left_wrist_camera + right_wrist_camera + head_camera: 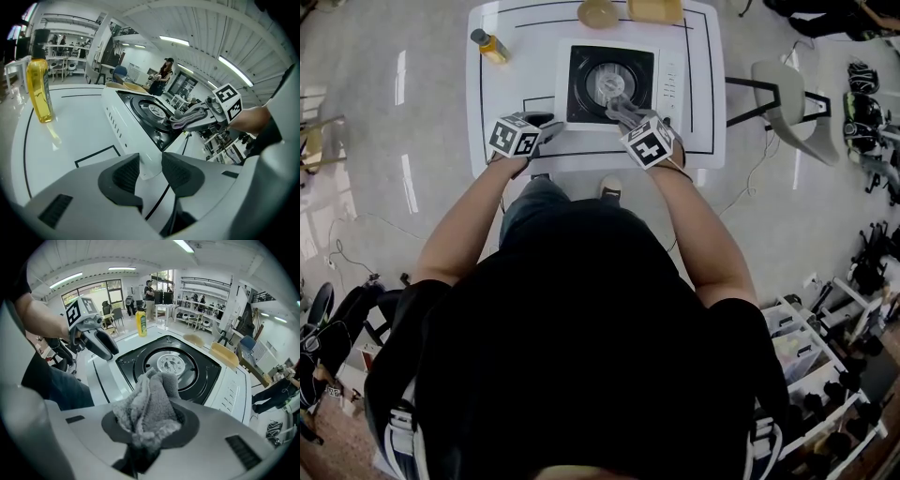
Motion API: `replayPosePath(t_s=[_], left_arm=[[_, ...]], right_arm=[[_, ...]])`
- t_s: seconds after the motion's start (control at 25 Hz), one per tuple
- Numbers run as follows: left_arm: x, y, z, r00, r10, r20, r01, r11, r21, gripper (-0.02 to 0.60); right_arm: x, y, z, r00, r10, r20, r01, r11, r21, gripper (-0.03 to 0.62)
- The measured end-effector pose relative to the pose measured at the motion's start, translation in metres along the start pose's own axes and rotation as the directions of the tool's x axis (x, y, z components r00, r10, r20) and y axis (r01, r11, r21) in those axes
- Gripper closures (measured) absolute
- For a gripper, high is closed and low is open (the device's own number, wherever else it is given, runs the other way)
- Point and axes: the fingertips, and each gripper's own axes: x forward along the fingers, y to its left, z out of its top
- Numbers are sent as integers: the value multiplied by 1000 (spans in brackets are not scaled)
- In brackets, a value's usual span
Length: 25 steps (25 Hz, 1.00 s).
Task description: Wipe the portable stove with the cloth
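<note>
The stove [581,94] sits in the middle of the table [502,103], burner up. The grey cloth [150,404] is bunched over the stove's black top near the front edge, pinched in the right gripper's [149,427] jaws. The left gripper [150,174] is at the stove's front-left corner, jaws spread with that corner between them; whether the pads touch it is unclear. A yellow bottle [490,45] stands at the table's far left.
</note>
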Motion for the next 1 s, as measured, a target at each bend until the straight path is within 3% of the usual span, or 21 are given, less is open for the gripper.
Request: replayPosePath(t_s=[0.28,0.52,0.68,1.0], left_arm=[[-2,-2,0,1000,17,1,-17,1000,6,417],[-6,-12,3,995,87,-44,-79,985,154,458],[-11,-12,7,994,95,-48,-87,985,147,460],[-43,-25,43,991,125,50,-131,982,137,460]], right_arm=[[0,6,3,1000,17,8,-17,1000,-2,487],[-7,2,3,999,34,40,-35,999,25,487],[-25,-10,7,994,22,110,-31,996,80,487],[-88,-49,11,975,-31,221,0,990,140,484]])
